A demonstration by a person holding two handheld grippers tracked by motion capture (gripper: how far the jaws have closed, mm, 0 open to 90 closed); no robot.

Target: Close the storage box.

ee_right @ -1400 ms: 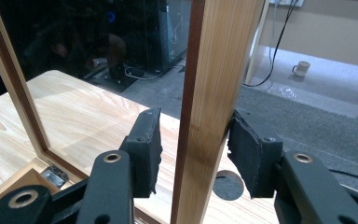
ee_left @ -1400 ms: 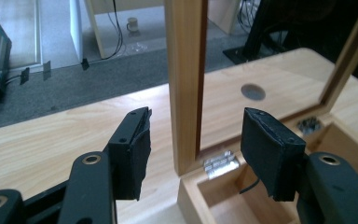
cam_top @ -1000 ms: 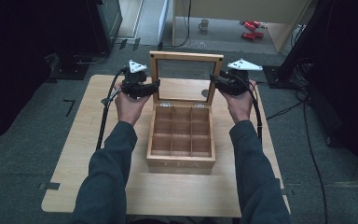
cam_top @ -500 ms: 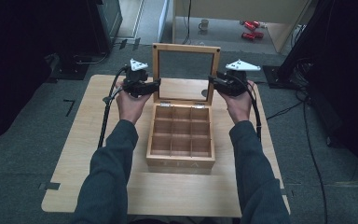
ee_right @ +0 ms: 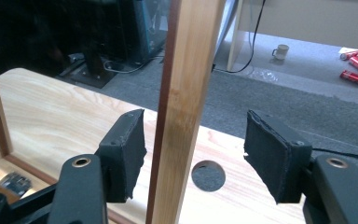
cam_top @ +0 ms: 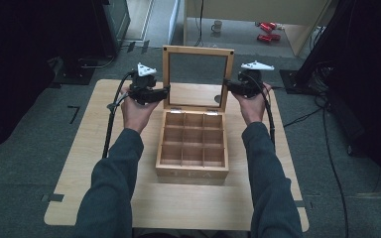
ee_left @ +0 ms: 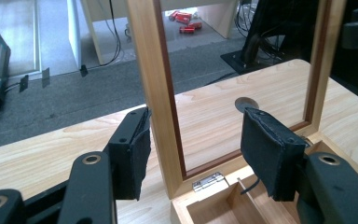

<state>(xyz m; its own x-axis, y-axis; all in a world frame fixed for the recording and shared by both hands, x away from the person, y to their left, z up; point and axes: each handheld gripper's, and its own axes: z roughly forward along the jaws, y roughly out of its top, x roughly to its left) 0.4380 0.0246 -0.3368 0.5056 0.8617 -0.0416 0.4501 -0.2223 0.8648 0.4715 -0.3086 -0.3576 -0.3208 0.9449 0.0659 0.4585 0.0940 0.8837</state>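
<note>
Grey carpet with trailing cables surrounds a pale wooden counter [cam_top: 79, 163]. At its middle sits a compartmented tea box [cam_top: 192, 146], its glass-paned lid [cam_top: 197, 74] standing upright at the far edge. The left claw [cam_top: 164, 91] stands apart around the lid's left post, one pad touching. The right claw [cam_top: 226, 86] has just been opening – right post between its pads, unpressed. Unheld, the lid may drop shut if nudged. Its pane faces the person – long axis across.

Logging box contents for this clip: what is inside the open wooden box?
The wooden box shows bare divided compartments, with nothing visible in them from the high view. The front wall hides the floor of the nearest row.
</note>
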